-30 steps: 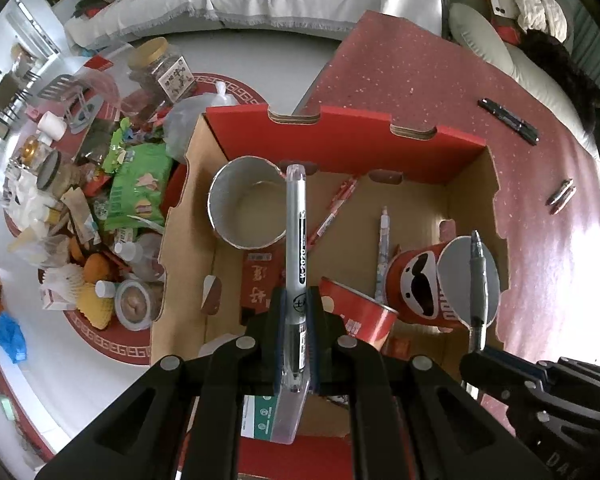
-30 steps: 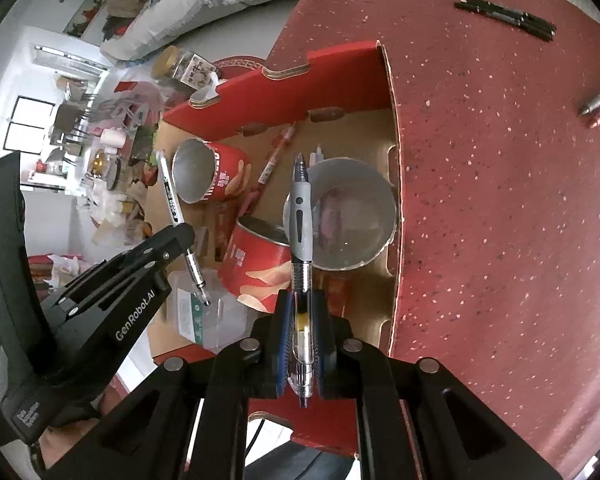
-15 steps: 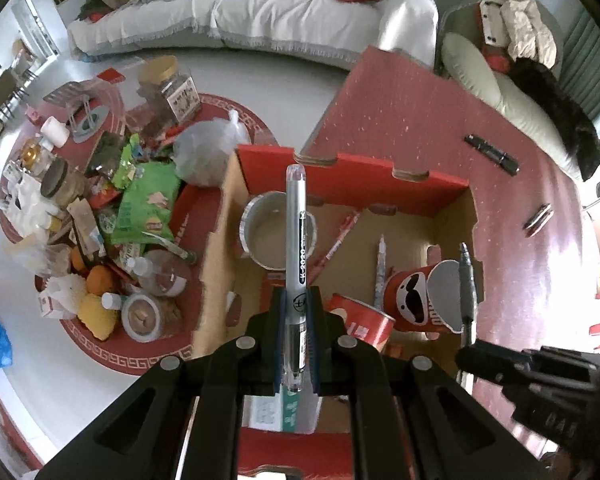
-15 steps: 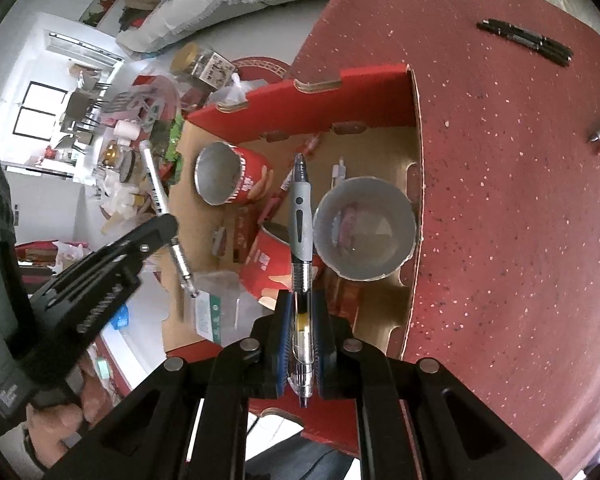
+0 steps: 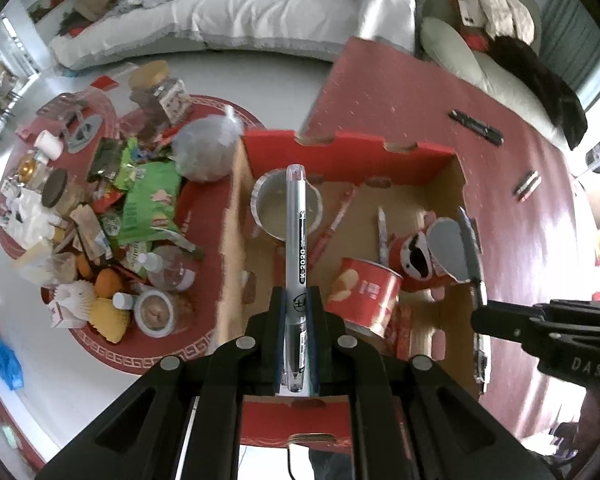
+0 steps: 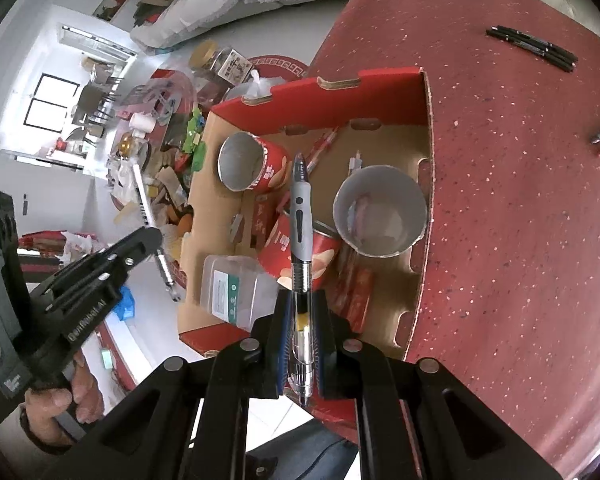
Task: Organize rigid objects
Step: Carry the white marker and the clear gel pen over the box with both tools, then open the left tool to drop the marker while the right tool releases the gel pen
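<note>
The left gripper (image 5: 296, 320) was clamped tight on a clear-capped silver pen with black print (image 5: 296, 232), which stood out along the fingers above the open red-and-brown cardboard box (image 5: 348, 150). The right gripper (image 6: 302, 320) was likewise closed on a grey-and-black click pen with a clear barrel (image 6: 300, 216), held over the same box near its right wall.

Inside the box stood a red snack tube with a silver-lined open mouth (image 6: 244, 164) by the far left corner, a wider grey-lined open paper cup (image 6: 380, 216) tight against the right wall, a second red tube (image 5: 364, 296) between them, and a clear plastic bottle with a green label (image 6: 230, 290) at the near edge. Loose pens (image 5: 382, 228) lay on the bare cardboard floor toward the far wall.

The speckled red tabletop (image 6: 520, 200) right of the box lay mostly bare, with black pens (image 6: 532, 48) near its far edge.
</note>
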A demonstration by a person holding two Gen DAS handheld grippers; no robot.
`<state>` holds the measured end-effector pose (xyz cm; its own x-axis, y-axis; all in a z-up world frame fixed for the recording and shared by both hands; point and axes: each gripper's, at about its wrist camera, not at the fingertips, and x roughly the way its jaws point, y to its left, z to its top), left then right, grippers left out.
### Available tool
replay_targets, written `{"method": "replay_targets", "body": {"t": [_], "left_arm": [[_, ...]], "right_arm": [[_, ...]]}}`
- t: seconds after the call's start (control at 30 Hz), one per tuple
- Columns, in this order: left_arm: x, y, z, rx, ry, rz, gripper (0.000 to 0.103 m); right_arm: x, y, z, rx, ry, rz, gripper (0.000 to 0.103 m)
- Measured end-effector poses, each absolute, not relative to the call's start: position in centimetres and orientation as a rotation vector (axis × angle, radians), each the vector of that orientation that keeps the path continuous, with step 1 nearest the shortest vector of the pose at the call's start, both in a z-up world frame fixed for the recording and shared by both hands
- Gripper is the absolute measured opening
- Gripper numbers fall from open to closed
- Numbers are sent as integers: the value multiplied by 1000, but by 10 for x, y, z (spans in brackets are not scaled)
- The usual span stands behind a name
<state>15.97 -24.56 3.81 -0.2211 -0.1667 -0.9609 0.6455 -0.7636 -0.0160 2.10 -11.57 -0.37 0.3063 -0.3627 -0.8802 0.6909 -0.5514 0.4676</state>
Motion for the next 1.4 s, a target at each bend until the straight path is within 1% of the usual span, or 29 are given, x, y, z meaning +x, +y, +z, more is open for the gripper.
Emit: {"method": "replay_targets", "body": {"t": [0.1, 0.33, 1.33, 1.37, 1.4], "left_arm": [[149, -239, 28, 1548, 575, -2027, 10], [136, -237, 15, 1578, 554, -2000, 10], [135, -248, -32, 1692, 591, -1841, 11], [135, -248, -34, 1694, 598, -1843, 11], [134, -248, -35, 1697, 606, -1845, 17]], "right_arm": [[25, -124, -5, 1630, 367, -1430, 11], [31, -137, -11, 1629, 417, -1429, 11], [34, -145, -49, 1743, 491, -1420, 11], [34, -145, -51, 1749, 496, -1421, 11], [33, -145, -52, 1753, 497, -1423, 11]]}}
